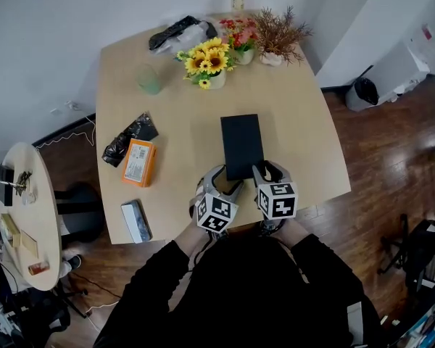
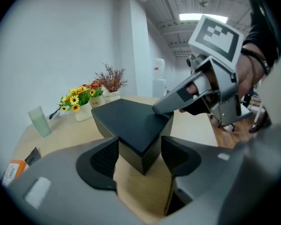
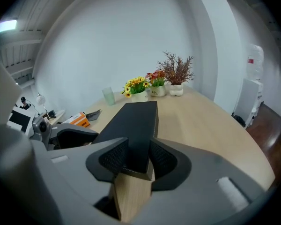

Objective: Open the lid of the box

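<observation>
A flat black box (image 1: 241, 145) lies on the wooden table (image 1: 304, 129), its short end toward me. Both grippers meet at that near end. My left gripper (image 1: 225, 183) has its jaws against the two sides of the near left corner (image 2: 139, 146). In the left gripper view my right gripper's finger (image 2: 171, 104) rests on the top edge of the box. My right gripper (image 1: 265, 174) is shut narrowly on the near right corner of the lid (image 3: 136, 125). The lid sits flat on the box.
Behind the box stand yellow flowers (image 1: 206, 62), red flowers (image 1: 241, 35), a dried plant (image 1: 279, 33) and a green cup (image 1: 149, 79). To the left lie an orange box (image 1: 139, 162), a black bag (image 1: 129, 138) and a small grey box (image 1: 135, 221). The table's front edge runs just under the grippers.
</observation>
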Motion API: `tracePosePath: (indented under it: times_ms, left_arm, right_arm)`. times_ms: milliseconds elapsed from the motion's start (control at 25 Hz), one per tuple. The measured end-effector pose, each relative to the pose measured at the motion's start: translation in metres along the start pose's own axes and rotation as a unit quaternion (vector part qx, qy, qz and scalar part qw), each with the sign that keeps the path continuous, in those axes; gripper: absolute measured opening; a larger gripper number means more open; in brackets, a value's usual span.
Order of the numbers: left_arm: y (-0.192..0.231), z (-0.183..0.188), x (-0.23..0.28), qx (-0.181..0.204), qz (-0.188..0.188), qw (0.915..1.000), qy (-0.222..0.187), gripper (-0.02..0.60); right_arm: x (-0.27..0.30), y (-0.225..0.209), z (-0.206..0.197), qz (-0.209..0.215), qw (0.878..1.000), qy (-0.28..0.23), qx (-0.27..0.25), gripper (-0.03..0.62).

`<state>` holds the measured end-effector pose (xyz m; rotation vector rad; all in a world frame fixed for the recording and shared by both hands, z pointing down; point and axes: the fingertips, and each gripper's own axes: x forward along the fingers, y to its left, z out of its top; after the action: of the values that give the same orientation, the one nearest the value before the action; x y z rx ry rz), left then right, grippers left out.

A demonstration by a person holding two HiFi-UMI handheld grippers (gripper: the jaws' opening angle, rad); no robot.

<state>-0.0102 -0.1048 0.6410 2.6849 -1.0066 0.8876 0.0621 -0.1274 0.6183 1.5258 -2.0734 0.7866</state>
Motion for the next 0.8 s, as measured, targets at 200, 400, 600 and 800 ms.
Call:
tracePosePath:
  times_ms: [200,400,600,800]
  left_arm:
    - [0.001,0.001,0.003,0.005,0.014,0.9998,0.013,0.261]
    - [0.001,0.001,0.002,0.004,0.022,0.9995,0.022,0.261]
    - [-0.008,0.041,-0.032,0.039,0.021,0.9979,-0.046,0.202]
    - [0.006,0.07,-0.06,0.038,0.075,0.9931,-0.083,0.089]
  right_arm:
    - [-0.011,-0.004,0.012,-0.013,1.0,-0.023,0.016,0.095]
    - [-0.031,0.005,0.039,0.023,0.996,-0.073,0.055,0.047]
    - [-0.054,0.054,0.077,0.123,0.984,-0.114,0.064,0.041]
    - [-0.051,0.102,0.09,0.194,0.975,-0.098,0.034,0.052]
